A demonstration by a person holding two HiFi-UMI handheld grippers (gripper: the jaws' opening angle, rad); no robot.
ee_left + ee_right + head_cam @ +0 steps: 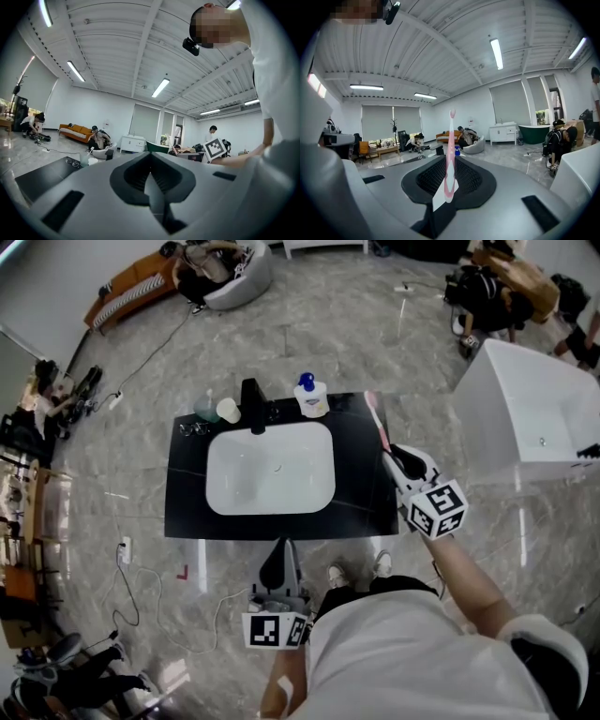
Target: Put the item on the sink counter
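Note:
A pink toothbrush (377, 423) (450, 154) sticks out of my right gripper (405, 461) (446, 190), which is shut on its handle. The brush hangs over the right end of the black sink counter (370, 498), head pointing away from me. The counter holds a white basin (270, 468) and a black faucet (252, 405). My left gripper (279, 565) (151, 180) is shut on nothing and sits just off the counter's front edge, below the basin.
At the counter's back stand a soap bottle with a blue pump (310, 396), a white cup (228, 410) and a green glass (206, 406). A white bathtub (534, 413) stands to the right. Cables (141, 582) lie on the marble floor at left.

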